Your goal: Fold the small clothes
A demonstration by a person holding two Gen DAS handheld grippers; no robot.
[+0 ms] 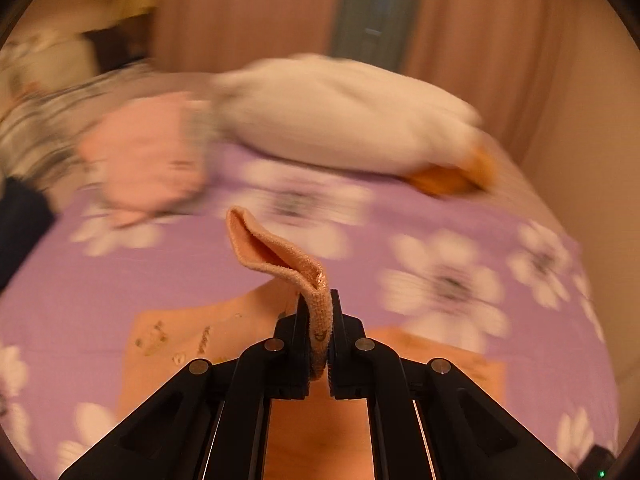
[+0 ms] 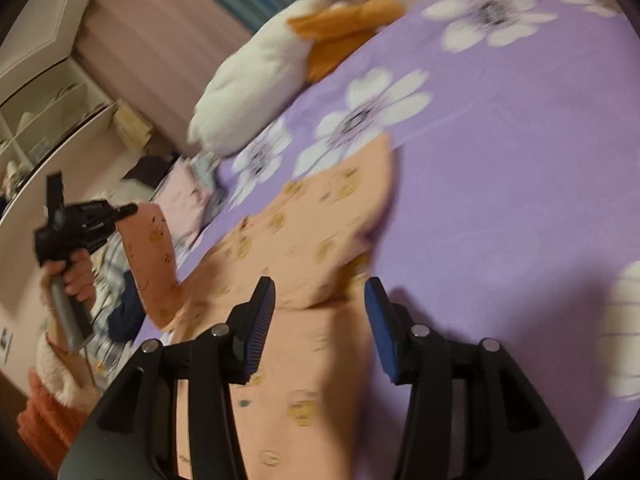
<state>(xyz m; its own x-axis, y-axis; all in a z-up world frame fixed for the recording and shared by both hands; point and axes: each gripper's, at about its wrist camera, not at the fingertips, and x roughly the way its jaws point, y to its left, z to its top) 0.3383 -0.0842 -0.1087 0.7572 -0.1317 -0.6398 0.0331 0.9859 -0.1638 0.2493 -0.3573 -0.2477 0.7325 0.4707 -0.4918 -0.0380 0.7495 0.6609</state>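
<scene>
Up close in the left wrist view, the left gripper has its jaws clamped tight on a cuff of the peach garment; the ribbed edge curls up and away toward 11 o'clock from the fingertips. More of that peach cloth, printed with small figures, lies flat below the jaws on the purple bedspread, which carries white flowers. At 1 o'clock from the gripper a white plush toy with an orange beak rests on the bed. At 10 o'clock sits a pink folded piece, blurred, beside striped fabric.

Next, the right wrist view. The right gripper stands at a middling width, its blue-padded fingers either side of the garment's body without pressing it; the peach cloth runs under them and on toward 12 o'clock across the bedspread. At 9 o'clock a hand in a fluffy cream cuff grips the other tool's handle, and a sleeve of the garment hangs raised from that tool's tip, off the bed. The plush toy lies at 11 o'clock near the curtain, and the pink piece shows between it and the raised sleeve.
</scene>
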